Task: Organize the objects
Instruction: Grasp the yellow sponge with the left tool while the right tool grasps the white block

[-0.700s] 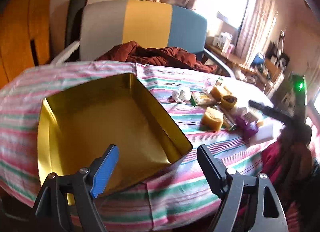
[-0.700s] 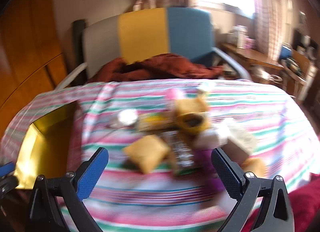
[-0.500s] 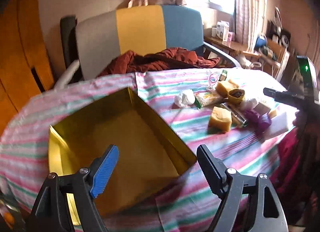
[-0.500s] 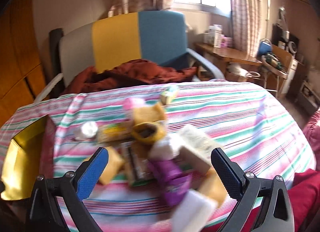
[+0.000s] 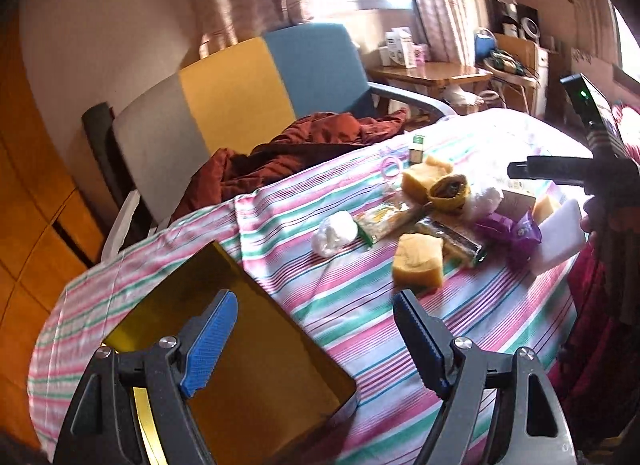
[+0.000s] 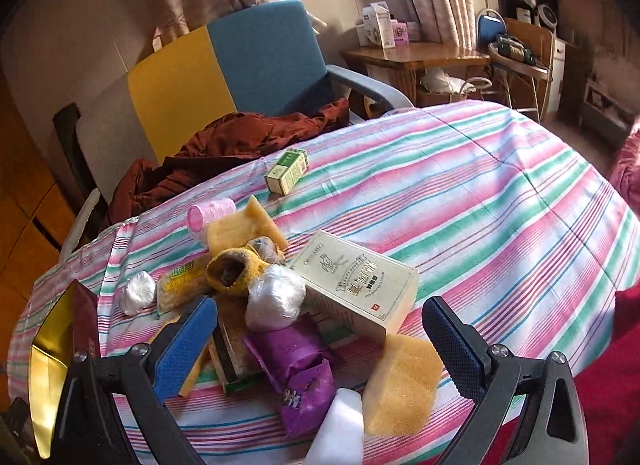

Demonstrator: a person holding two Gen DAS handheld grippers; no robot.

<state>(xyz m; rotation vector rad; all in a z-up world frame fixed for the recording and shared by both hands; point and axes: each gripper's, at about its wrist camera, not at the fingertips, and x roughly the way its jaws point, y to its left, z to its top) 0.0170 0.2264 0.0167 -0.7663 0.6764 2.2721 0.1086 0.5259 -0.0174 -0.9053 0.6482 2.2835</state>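
My right hand-held gripper point(image 6: 320, 339) now over pile, purple packet point(image 6: 304, 369) at 6 o'clock | gold tin point(image 5: 248, 365) slid nearer left hand-held gripper point(image 5: 316, 339) | both wide open, empty | first pick pending

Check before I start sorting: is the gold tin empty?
Apparently empty: the gold tin shows only bare gold floor where visible; the left gripper hides part.

My left gripper point(image 5: 314, 335) covers part of the gold tin point(image 5: 256, 369), whose near corner runs off the bottom edge. In the right wrist view the tin point(image 6: 48, 365) shows only one corner at the left edge. The white block point(image 6: 340, 429) is cut off below, and the purple packet point(image 6: 300, 369) hides the wrappers beneath. Print on the cream box point(image 6: 356, 277) is too small to read.
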